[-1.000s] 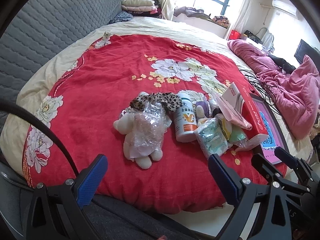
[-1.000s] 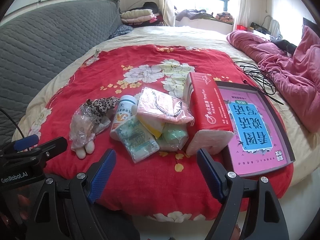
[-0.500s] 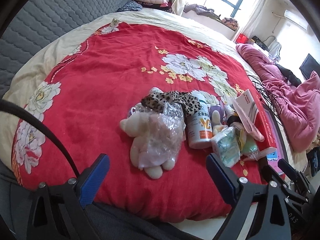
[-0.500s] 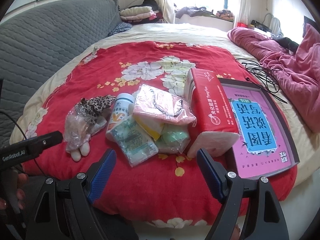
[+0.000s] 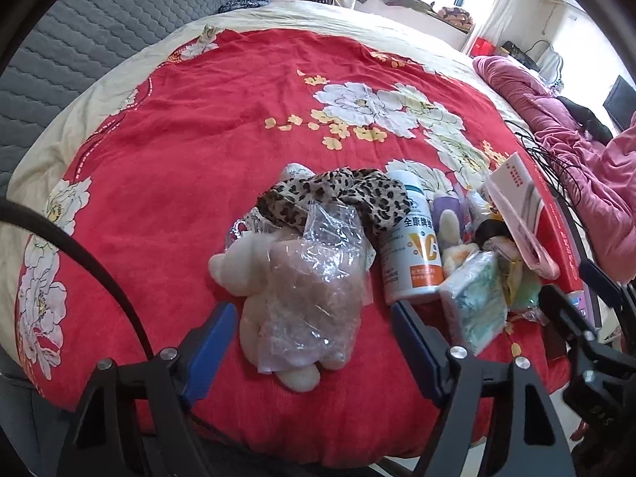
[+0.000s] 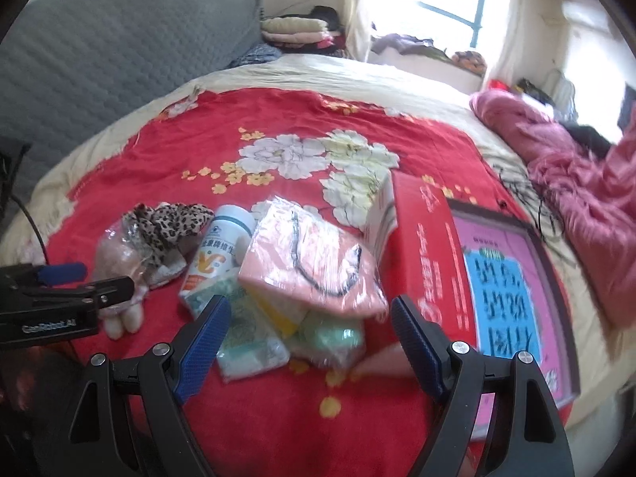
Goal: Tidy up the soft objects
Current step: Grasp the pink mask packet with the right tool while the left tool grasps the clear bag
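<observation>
Nothing looks sorted yet: the bagged plush toy (image 5: 294, 302), leopard-print cloth (image 5: 338, 194) and tissue packs (image 6: 254, 338) lie jumbled on the red floral blanket (image 5: 198, 119); left gripper (image 5: 314, 342) and right gripper (image 6: 310, 342) hover spread wide, empty

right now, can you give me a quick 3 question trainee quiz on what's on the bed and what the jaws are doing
1. True or false: the left gripper is shut on the plush toy.
2. What lies draped across the top of the bagged plush toy? A) leopard-print cloth B) black cable C) pink quilt
3. Fill in: the white bottle is ______ on the red floral blanket (upright / lying on its side).

Key
1. False: both grippers' jaws stand open and hold nothing; the right gripper hovers before the pink packet.
2. A, the leopard-print cloth.
3. Lying on its side.
</observation>
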